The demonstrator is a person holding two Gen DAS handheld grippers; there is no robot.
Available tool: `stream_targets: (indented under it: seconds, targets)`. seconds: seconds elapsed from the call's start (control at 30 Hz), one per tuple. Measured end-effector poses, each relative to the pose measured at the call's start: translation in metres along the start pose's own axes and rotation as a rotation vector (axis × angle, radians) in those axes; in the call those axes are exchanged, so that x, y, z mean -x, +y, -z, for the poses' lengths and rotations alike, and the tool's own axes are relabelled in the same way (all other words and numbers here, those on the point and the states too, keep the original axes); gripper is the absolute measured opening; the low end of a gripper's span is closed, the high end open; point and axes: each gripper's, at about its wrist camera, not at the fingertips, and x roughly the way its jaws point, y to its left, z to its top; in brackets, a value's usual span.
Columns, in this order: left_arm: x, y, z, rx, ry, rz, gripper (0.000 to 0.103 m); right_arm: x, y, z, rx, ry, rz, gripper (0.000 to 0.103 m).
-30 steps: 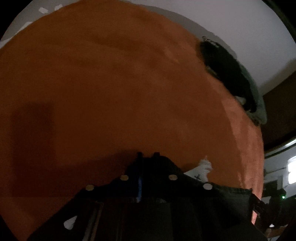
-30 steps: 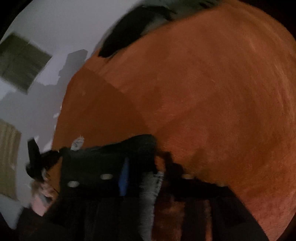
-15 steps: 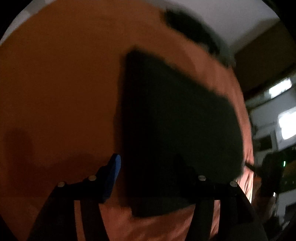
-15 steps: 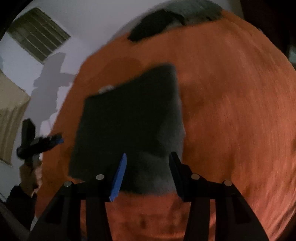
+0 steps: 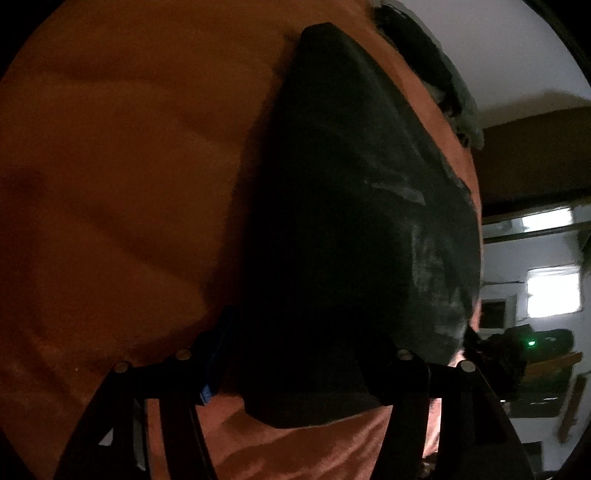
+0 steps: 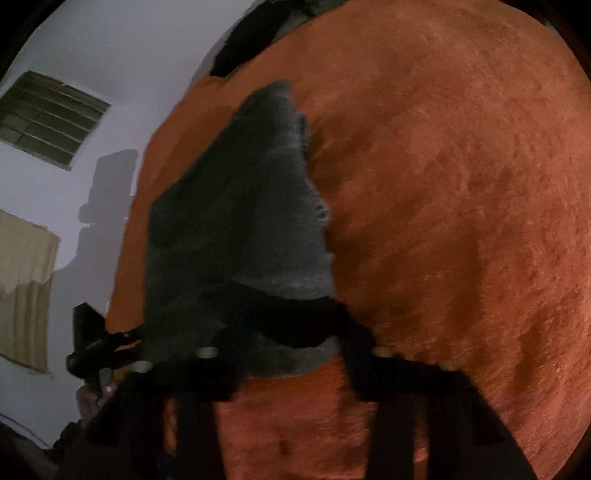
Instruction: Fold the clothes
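Observation:
A dark folded garment [image 5: 351,206] lies flat on the orange bed cover [image 5: 110,166]. It also shows in the right wrist view [image 6: 243,221], greyer in the light. My left gripper [image 5: 295,332] is open, its fingers astride the garment's near edge. My right gripper [image 6: 291,332] is open too, its fingers wide apart over the garment's other near edge. Neither gripper holds cloth. The left gripper [image 6: 99,347] and the hand that holds it show at the lower left of the right wrist view.
A heap of dark and grey clothes [image 5: 432,70] lies at the far edge of the bed, also in the right wrist view [image 6: 258,33]. A white wall with a vent [image 6: 48,118] is on the left. A dim room with a window [image 5: 550,291] lies beyond the bed's right edge.
One second ago both grippers were shut on the dark garment. They have let go and opened, and the garment now lies folded on the bed. Both have moved closer over its near edge.

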Motion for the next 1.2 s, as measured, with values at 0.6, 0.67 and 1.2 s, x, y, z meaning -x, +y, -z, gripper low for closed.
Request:
stream_targets:
  seconds: [0.6,0.67,1.2]
  targets:
    - [0.013,0.02,0.002,-0.021,-0.01,-0.015,0.063,0.021,-0.062,-0.007,-0.246,0.052,-0.16,0.03]
    - [0.01,0.016,0.002,-0.025,-0.009,-0.017,0.063,0.021,-0.075,0.0,-0.32,0.047,-0.244,0.032]
    - [0.011,0.021,0.002,-0.02,-0.004,-0.017,0.066,0.007,-0.078,0.015,-0.314,-0.02,-0.407,0.054]
